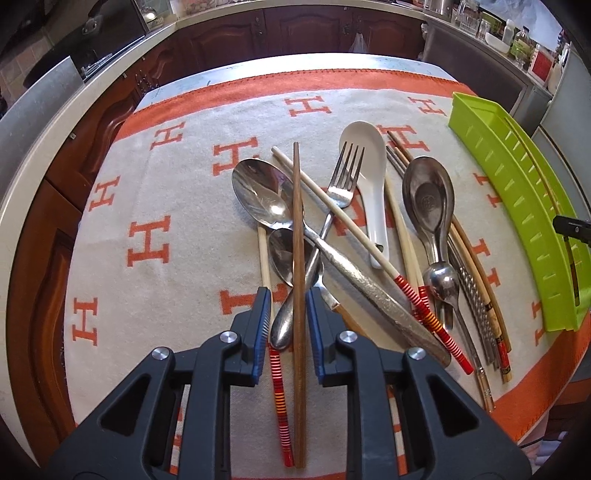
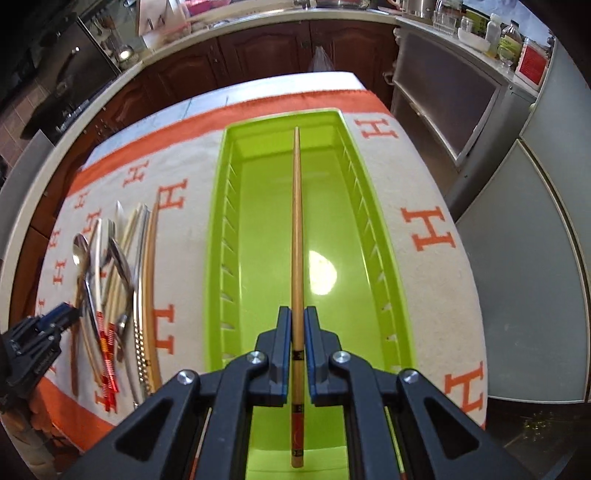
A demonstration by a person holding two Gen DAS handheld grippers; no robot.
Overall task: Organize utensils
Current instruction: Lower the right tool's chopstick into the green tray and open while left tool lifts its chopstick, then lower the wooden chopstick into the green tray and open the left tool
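A dark brown chopstick [image 1: 296,229] lies on top of a heap of utensils and runs between the jaws of my left gripper [image 1: 288,297]. The jaws are open, with a gap on its left side where a spoon handle [image 1: 281,325] and a red-striped chopstick [image 1: 277,384] also pass. The heap holds a large metal spoon [image 1: 260,192], a fork [image 1: 341,181], a white ceramic spoon [image 1: 365,162] and several chopsticks. My right gripper [image 2: 297,314] is shut on a pale wooden chopstick [image 2: 296,229] with a red end. It holds the chopstick lengthwise over the green tray [image 2: 216,258].
A beige cloth [image 1: 177,192] with orange H marks covers the table, and the green tray [image 1: 491,155] sits near its right edge. The heap [image 2: 110,266] and my left gripper [image 2: 51,328] lie left of the tray. Dark wooden cabinets [image 1: 295,29] stand behind, grey appliances [image 2: 524,258] to the right.
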